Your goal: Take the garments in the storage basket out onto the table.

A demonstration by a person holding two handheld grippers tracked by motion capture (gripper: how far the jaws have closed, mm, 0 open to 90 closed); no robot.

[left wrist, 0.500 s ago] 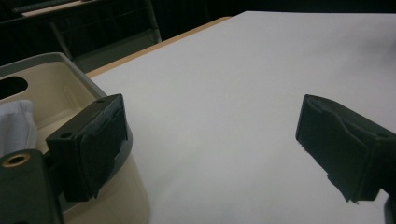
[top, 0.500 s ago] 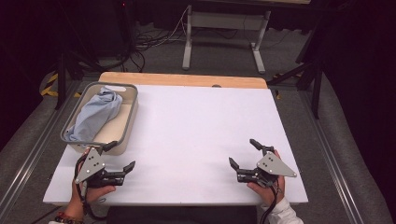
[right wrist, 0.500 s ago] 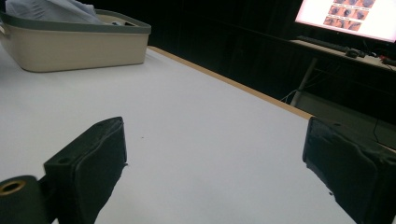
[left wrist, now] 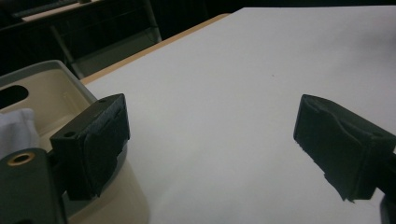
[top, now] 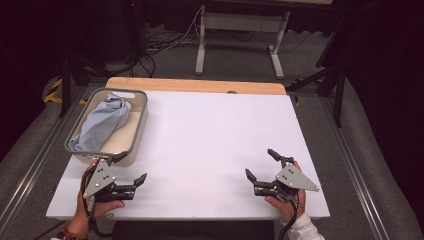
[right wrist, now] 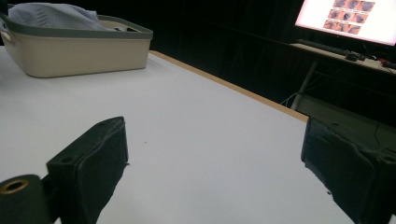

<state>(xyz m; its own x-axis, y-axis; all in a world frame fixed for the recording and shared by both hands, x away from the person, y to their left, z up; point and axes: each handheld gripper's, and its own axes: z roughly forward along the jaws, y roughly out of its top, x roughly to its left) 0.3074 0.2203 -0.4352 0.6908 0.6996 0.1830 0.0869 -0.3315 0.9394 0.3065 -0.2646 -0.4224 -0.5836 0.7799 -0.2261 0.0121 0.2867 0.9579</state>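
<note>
A light blue cloth (top: 102, 122) lies bunched in a beige basket with a grey rim (top: 143, 122) at the table's left side. My left gripper (top: 131, 167) rests near the front left edge, just in front of the basket, open with nothing between its jaws. In the left gripper view the open left gripper (left wrist: 215, 140) frames bare white table, with the basket (left wrist: 46, 84) and a bit of cloth (left wrist: 16, 130) beside one jaw. My right gripper (top: 260, 163) sits at the front right, open and empty. The right gripper view looks past the open right gripper (right wrist: 215, 163) across the table to the basket (right wrist: 74, 51) and cloth (right wrist: 56, 16).
The white tabletop (top: 210, 135) has a wooden strip (top: 195, 85) along its far edge. Metal rails run along both sides. Beyond the table are a desk frame (top: 237, 35) and cables on the floor. A lit monitor (right wrist: 350, 16) stands off to the side.
</note>
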